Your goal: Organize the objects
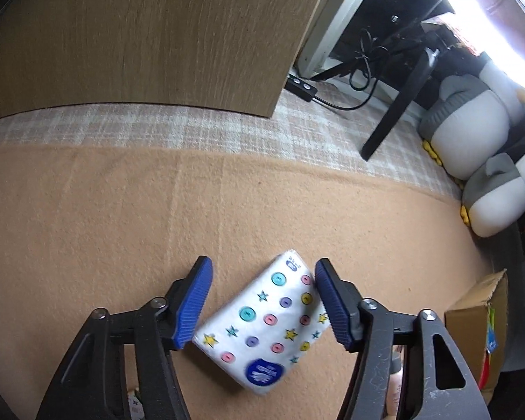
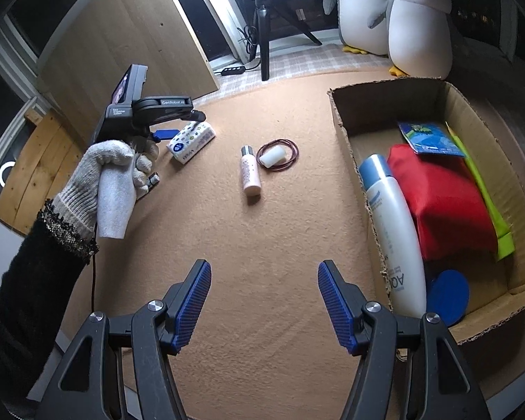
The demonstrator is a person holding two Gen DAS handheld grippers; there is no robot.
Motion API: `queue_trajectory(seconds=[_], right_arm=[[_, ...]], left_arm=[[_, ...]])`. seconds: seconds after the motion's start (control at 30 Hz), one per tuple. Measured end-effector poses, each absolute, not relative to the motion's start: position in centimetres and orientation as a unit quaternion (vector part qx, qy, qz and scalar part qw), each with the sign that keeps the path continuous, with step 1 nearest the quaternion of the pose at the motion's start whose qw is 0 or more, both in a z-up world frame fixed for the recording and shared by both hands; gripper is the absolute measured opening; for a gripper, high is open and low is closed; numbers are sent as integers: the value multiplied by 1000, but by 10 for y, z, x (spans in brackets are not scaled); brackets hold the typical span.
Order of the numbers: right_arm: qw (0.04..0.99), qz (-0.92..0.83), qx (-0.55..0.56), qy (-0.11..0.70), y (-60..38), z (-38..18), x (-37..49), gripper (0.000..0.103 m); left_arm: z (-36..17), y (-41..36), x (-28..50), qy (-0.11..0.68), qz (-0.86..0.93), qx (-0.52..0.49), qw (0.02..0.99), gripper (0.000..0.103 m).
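A white tissue pack [image 1: 262, 322] printed with coloured buttons and stars lies on the tan felt. My left gripper [image 1: 262, 276] is open and straddles it, fingers on either side, with a small gap on the left. The right wrist view shows the same pack [image 2: 191, 141] under the left gripper [image 2: 164, 133], held by a gloved hand. My right gripper [image 2: 264, 280] is open and empty above bare felt. A small pink bottle [image 2: 250, 171], a white cap inside a red rubber band [image 2: 277, 155] and a small metal item [image 2: 153, 179] lie on the felt.
A cardboard box [image 2: 343, 122] at right holds a white lotion bottle [image 2: 395, 231], a red pouch [image 2: 441, 203], a blue lid, a blue packet and a green item. Two penguin plushies [image 2: 416, 17], a tripod [image 2: 262, 35] and a wooden panel [image 2: 129, 42] stand behind.
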State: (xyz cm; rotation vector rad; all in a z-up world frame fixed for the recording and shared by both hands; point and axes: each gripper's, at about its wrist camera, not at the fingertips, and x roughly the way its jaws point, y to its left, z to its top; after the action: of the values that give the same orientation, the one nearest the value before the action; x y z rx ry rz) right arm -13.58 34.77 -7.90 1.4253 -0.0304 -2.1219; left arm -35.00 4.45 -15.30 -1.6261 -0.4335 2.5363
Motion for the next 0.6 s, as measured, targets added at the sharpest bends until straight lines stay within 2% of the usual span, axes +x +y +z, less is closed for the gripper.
queue_trajectory(seconds=[0.07, 0.13, 0.6], right_arm=[[289, -794, 534, -11, 347, -79, -137, 60], [292, -794, 533, -9, 345, -79, -137, 60], [310, -791, 528, -6, 332, -77, -138, 60]], left_arm=[[-152, 46, -345, -140, 834, -532, 53, 55], [-152, 48, -337, -136, 835, -531, 55, 54], [-157, 54, -244, -129, 835, -529, 80, 52]])
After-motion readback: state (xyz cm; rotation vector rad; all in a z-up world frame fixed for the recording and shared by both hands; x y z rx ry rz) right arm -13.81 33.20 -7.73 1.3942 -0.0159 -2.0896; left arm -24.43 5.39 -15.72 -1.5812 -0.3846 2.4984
